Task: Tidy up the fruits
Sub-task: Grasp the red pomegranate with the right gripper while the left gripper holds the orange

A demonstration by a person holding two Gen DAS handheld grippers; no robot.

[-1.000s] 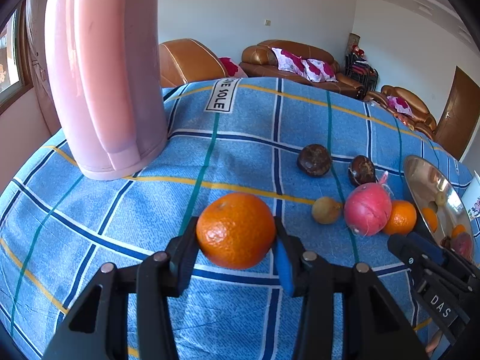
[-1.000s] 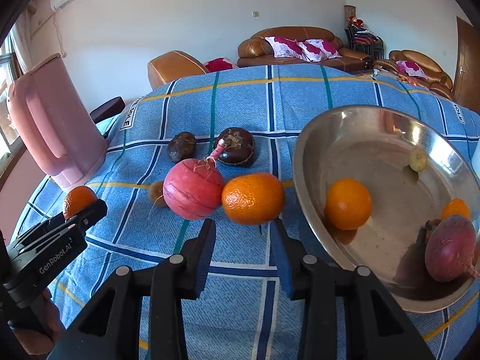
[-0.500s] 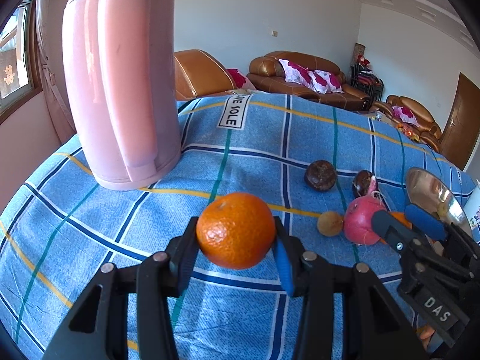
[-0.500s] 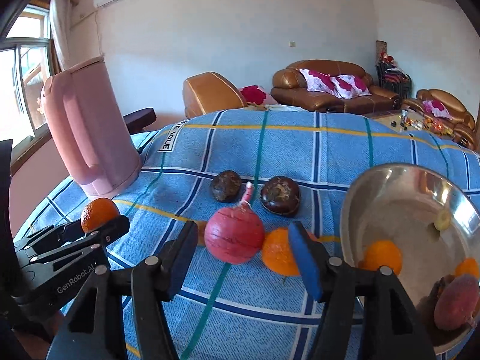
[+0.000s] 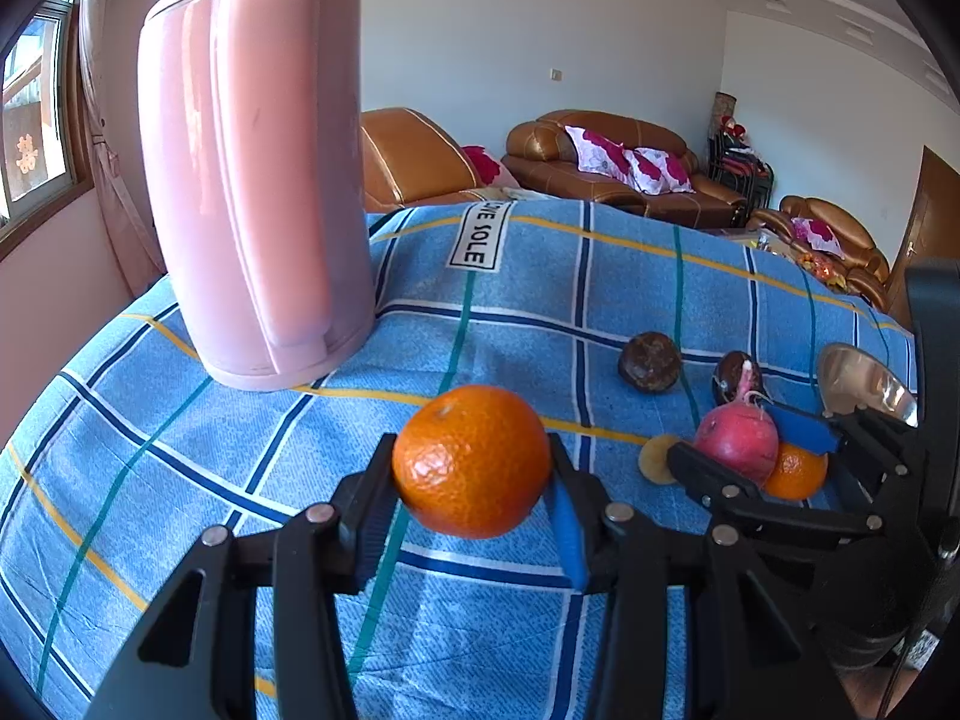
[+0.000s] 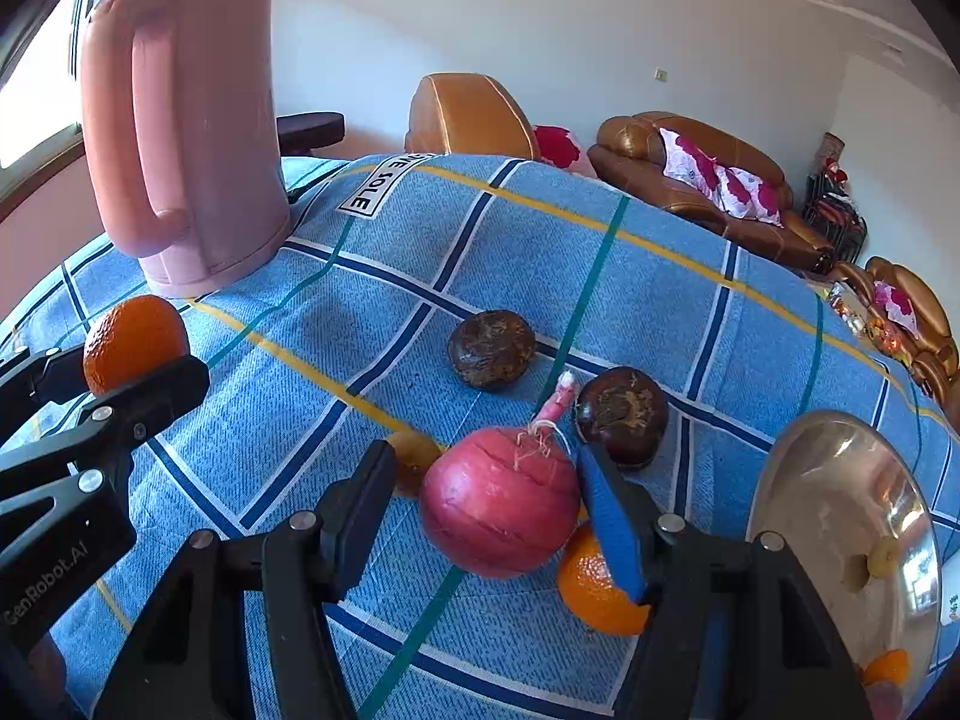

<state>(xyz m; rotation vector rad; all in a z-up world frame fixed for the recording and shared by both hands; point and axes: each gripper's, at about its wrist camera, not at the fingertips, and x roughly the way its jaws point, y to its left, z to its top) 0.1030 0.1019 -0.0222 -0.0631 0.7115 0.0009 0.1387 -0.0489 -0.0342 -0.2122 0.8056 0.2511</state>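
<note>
My left gripper [image 5: 471, 480] is shut on an orange [image 5: 471, 462], held just above the blue checked cloth [image 5: 300, 450]; the same orange [image 6: 132, 339] shows at the left in the right wrist view. My right gripper [image 6: 486, 474] stands open around a round red fruit [image 6: 498, 504] with a pink stem. The blue right pad [image 6: 606, 516] lies close against the fruit, while the left finger [image 6: 366, 492] stands apart from it. A second orange [image 6: 594, 594] lies on the cloth just behind that pad. The metal bowl [image 6: 840, 510] at the right holds a small yellowish fruit [image 6: 882, 555] and an orange [image 6: 888, 666].
Two dark brown fruits [image 6: 492, 348] [image 6: 621, 414] lie beyond the red one, and a small tan fruit [image 6: 414, 462] sits by the right gripper's left finger. A tall pink kettle [image 5: 258, 180] stands at the table's far left. Sofas line the wall behind.
My right gripper has swung left from the loose orange to the red fruit, rolled, and its jaws have spread wider. The left gripper still holds its orange, hardly moved.
</note>
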